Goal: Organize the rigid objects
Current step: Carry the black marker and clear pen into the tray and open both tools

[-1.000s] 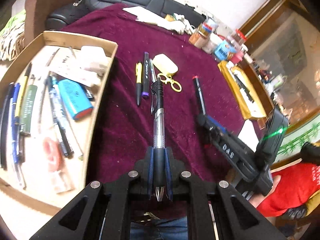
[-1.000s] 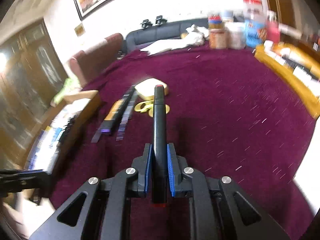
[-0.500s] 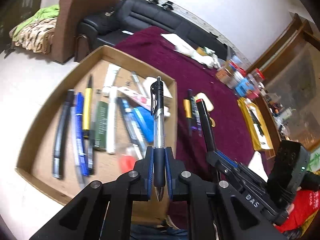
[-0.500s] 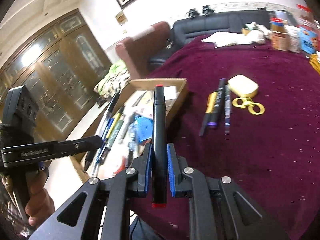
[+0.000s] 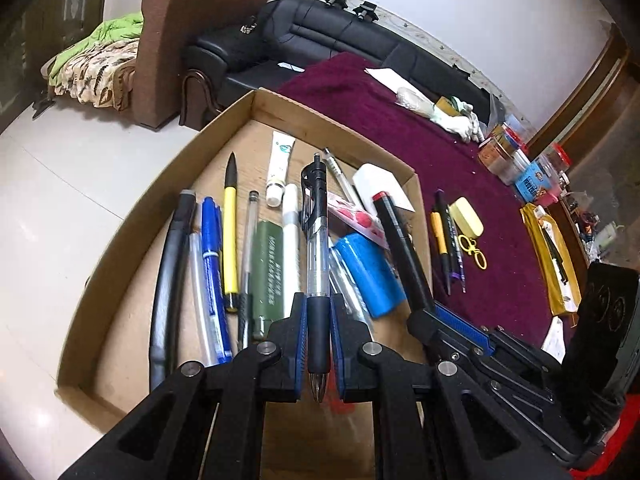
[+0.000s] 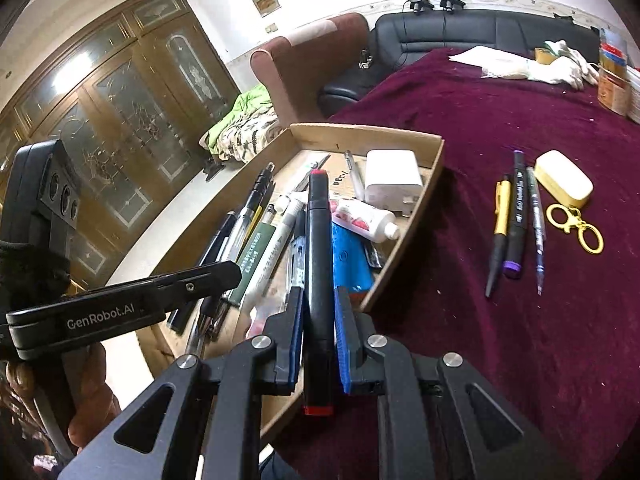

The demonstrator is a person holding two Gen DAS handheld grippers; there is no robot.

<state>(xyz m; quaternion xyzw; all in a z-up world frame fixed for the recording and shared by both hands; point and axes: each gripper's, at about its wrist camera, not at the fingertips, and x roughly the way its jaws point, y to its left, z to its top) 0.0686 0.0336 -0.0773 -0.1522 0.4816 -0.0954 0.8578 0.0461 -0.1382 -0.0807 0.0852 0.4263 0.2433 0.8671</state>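
"GenRobot.AI" legible on left claw [image 6: 120, 304]. Left claw clamped on clear pen [image 5: 318, 240], right claw [image 6: 318, 344] on black marker [image 6: 318, 264], both over cardboard tray [image 5: 132, 216]. Maroon-clothed desk [image 6: 520, 340]; black sofa [image 5: 340, 36] behind.

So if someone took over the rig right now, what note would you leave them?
Left tongs: shut on a clear pen with a black grip, held over the box.
Right tongs: shut on a black marker with red ends, also over the box.
Done: the box already holds many pens, tubes, a blue case and a white charger.
Left: release both into the box, then fetch from the cloth the yellow pen, the purple-ended marker, the thin pen and the cream case with its gold clasp.
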